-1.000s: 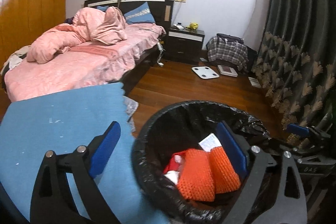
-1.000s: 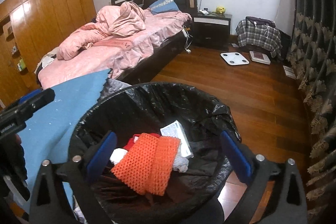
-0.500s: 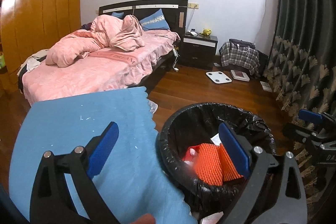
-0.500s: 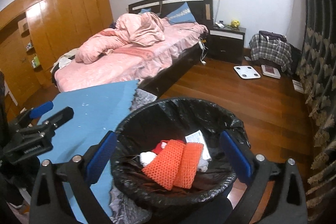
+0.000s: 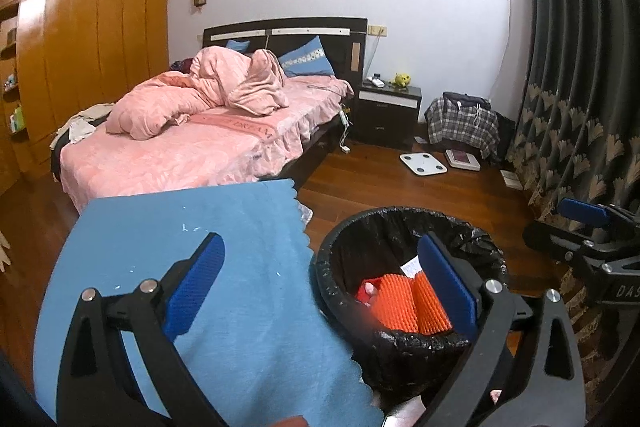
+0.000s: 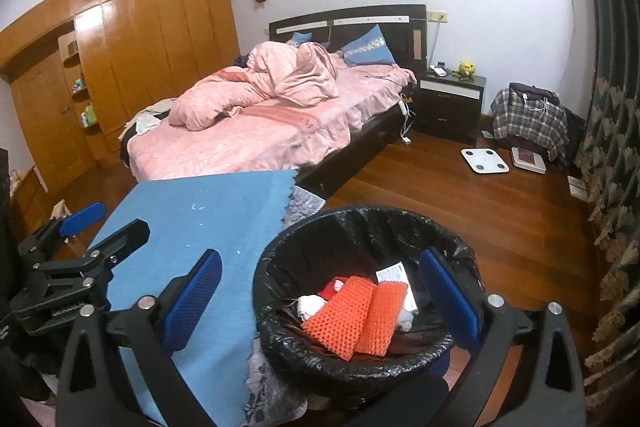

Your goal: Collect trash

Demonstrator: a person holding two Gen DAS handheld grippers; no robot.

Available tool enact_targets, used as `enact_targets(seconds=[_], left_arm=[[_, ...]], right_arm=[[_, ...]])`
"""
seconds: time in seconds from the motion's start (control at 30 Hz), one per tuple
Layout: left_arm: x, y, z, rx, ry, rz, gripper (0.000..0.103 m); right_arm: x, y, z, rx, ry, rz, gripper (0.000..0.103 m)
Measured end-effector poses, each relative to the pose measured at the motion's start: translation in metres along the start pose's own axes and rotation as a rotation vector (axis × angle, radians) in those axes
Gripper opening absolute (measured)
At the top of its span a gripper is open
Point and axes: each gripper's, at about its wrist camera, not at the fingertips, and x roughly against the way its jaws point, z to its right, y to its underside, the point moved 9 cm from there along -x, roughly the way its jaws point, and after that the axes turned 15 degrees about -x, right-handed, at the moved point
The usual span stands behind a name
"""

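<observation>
You have pulled both grippers up and back from the bin [image 6: 360,227]. Left gripper [image 5: 320,291] and right gripper [image 6: 320,291]: jaws released, empty. The orange mesh [image 6: 352,319] lies binned; judge that item collected.

Bin [image 6: 360,227] right of cloth [image 6: 208,219]

The right gripper [image 6: 320,291] hangs wide open above the black-lined trash bin [image 6: 280,339], where an orange mesh piece [image 6: 352,319] lies inside.

A blue cloth [image 6: 208,223] covers the table; the bin [image 6: 360,227] stands beside it.
</observation>
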Motion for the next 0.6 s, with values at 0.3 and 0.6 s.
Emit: enact_targets(seconds=[0.3,0.6], left_arm=[[0.016,-0.001,-0.001,-0.006,-0.012,0.019,0.095],[0.027,-0.001,-0.003,0.005,-0.02,0.037,0.095]], right_arm=[[0.009,0.001,-0.012,0.026,-0.008,0.013,0.097],[0.013,0.001,-0.019,0.036,-0.011,0.019,0.097]])
